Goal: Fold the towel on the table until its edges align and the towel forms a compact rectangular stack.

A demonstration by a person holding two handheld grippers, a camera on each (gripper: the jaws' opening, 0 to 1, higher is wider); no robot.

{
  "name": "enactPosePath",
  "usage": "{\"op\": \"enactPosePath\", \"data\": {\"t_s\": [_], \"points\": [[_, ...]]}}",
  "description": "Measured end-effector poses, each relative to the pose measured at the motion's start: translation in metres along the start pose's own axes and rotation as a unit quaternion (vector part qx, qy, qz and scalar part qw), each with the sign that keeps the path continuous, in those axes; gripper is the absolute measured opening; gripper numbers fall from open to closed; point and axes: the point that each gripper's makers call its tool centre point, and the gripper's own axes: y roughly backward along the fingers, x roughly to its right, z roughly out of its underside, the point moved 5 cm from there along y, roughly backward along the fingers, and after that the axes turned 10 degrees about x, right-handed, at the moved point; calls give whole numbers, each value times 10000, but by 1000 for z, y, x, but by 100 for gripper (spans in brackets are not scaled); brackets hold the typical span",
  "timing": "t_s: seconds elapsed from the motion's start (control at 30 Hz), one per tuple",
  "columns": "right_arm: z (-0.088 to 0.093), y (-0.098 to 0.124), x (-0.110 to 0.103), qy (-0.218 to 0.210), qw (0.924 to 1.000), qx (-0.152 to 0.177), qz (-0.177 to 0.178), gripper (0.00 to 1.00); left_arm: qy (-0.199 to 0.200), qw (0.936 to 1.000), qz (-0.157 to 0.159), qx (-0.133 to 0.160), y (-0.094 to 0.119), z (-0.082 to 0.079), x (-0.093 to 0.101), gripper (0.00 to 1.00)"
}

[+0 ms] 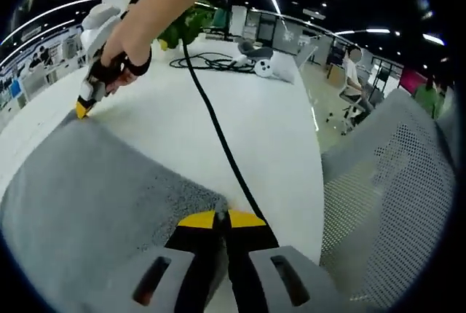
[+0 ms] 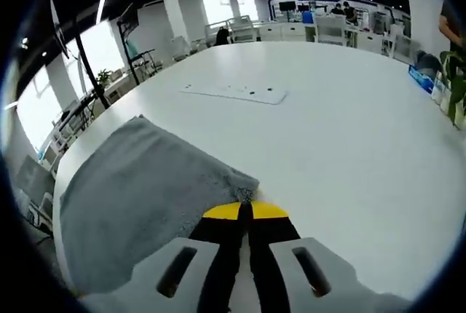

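- Left gripper view: we're looking down our own left gripper (image 1: 221,220), its yellow-tipped jaws pressed together at the near corner of the grey towel (image 1: 95,204). It looks like a pinch on the fabric, ready to carry that corner.
- Across the towel, the right gripper (image 1: 84,107) sits in the person's hand (image 1: 120,54), tip down on the far corner, so both ends of one edge are held to lift together.
- A black cable (image 1: 218,135) trails over the white table (image 1: 277,138); a mesh chair (image 1: 393,196) stands alongside.
- Right gripper view: the right gripper's jaws (image 2: 245,212) are closed on the towel's corner (image 2: 244,182), the cloth lying flat along the table edge.
- We judge the fold isn't made yet; next comes a level sweep of this edge.
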Motion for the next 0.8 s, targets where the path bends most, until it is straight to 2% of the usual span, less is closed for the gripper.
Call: {"op": "enactPosePath", "data": {"t_s": [0.17, 0.37, 0.53, 0.67, 0.8], "points": [[-9, 6, -1, -429, 9988, 209, 63, 0, 148, 9995, -156, 252, 9, -11, -2, 4], [-22, 12, -8, -511, 9983, 279, 40, 0, 191, 9979, -341, 517, 24, -21, -3, 4], [-33, 16, -11, -570, 9978, 324, 51, 0, 222, 9970, -408, 615, 32, -25, -1, 4], [-39, 19, -13, -824, 9957, 396, 115, 0, 217, 9959, -474, 740, 39, -31, 2, 4], [-46, 22, -17, -875, 9952, 422, 151, 0, 232, 9941, -571, 891, 48, -38, 2, 4]]}}
